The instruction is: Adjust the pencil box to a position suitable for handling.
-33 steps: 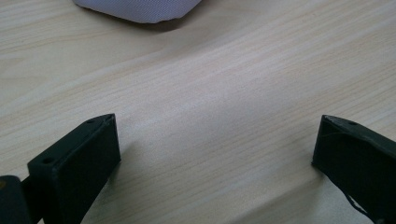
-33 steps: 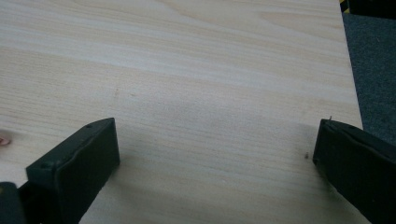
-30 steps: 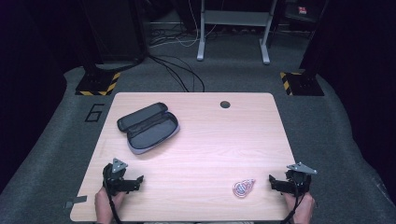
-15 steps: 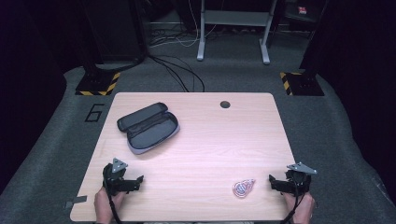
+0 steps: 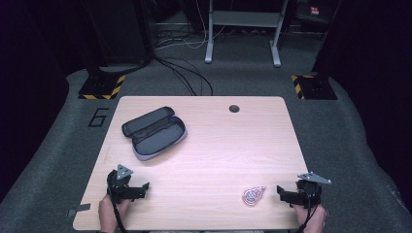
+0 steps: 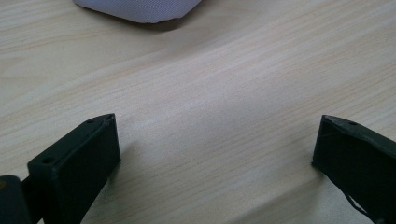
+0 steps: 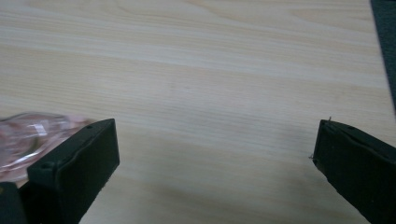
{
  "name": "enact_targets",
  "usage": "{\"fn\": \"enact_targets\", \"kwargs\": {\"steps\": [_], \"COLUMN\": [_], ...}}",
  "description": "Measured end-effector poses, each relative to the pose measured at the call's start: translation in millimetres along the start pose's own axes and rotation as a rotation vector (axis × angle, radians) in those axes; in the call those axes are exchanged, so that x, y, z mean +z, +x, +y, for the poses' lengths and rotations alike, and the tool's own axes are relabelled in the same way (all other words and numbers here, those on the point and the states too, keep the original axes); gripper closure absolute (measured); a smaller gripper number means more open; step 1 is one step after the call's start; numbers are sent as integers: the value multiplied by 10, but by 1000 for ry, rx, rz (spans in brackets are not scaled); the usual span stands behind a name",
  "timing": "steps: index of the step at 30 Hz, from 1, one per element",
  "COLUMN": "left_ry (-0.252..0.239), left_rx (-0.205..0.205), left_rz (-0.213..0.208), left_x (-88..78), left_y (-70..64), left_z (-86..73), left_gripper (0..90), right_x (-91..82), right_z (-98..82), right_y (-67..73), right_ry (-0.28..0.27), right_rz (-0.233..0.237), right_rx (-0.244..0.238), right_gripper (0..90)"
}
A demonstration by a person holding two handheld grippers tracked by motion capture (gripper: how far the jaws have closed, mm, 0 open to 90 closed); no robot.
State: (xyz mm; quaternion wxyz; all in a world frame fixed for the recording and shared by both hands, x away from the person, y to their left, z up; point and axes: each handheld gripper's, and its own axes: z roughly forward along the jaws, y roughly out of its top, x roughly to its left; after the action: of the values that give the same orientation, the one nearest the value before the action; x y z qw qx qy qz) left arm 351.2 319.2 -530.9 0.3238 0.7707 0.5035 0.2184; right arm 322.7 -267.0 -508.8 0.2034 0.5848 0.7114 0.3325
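Observation:
An open dark glasses case [image 5: 154, 132] with a grey lining lies on the left half of the wooden table [image 5: 218, 145]; its grey edge [image 6: 140, 7] shows at the top of the left gripper view. Folded pink-clear glasses [image 5: 253, 195] lie near the front right, and appear beside the left jaw in the right gripper view [image 7: 32, 135]. My left gripper [image 5: 141, 190] rests at the front left, open, with bare wood between its jaws [image 6: 217, 126]. My right gripper [image 5: 284, 194] rests at the front right, open and holding nothing [image 7: 217, 126], just right of the glasses.
A small dark hole [image 5: 234, 108] sits near the table's far edge. On the grey floor beyond are black bases with yellow-black stripes [image 5: 102, 87], loose cables [image 5: 187, 77] and a metal frame's legs [image 5: 240, 34]. The table's right edge [image 7: 383, 56] is close to my right gripper.

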Motion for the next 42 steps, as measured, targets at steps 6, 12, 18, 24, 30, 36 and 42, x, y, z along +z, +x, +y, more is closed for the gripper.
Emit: {"fn": "enact_targets", "kwargs": {"steps": [6,12,18,24,30,36,42], "left_ry": [1,-9,-3,-5,-4,-3,-5], "left_rx": [-1,-6,3,5,5,4,5], "left_rz": [-1,2,1,1,1,0,2], "left_x": [-1,9,5,7,7,6,7], "left_y": [0,-7,-2,-1,-1,-2,-2], "left_z": [1,-2,1,2,2,1,1], "left_gripper": [4,4,3,3,3,4,4], "right_x": [-61,-47,19,64,123,232,362], "right_z": [0,-22,-64,-71,-62,8,98], "right_y": [287,563,743,862,924,957,1006], "right_ry": [2,22,43,66,84,83,88], "right_rz": [66,125,162,170,183,191,198], "right_rx": [-28,-66,-97,-110,-106,-119,-158], "right_gripper": [10,23,37,49,57,61,64]}}
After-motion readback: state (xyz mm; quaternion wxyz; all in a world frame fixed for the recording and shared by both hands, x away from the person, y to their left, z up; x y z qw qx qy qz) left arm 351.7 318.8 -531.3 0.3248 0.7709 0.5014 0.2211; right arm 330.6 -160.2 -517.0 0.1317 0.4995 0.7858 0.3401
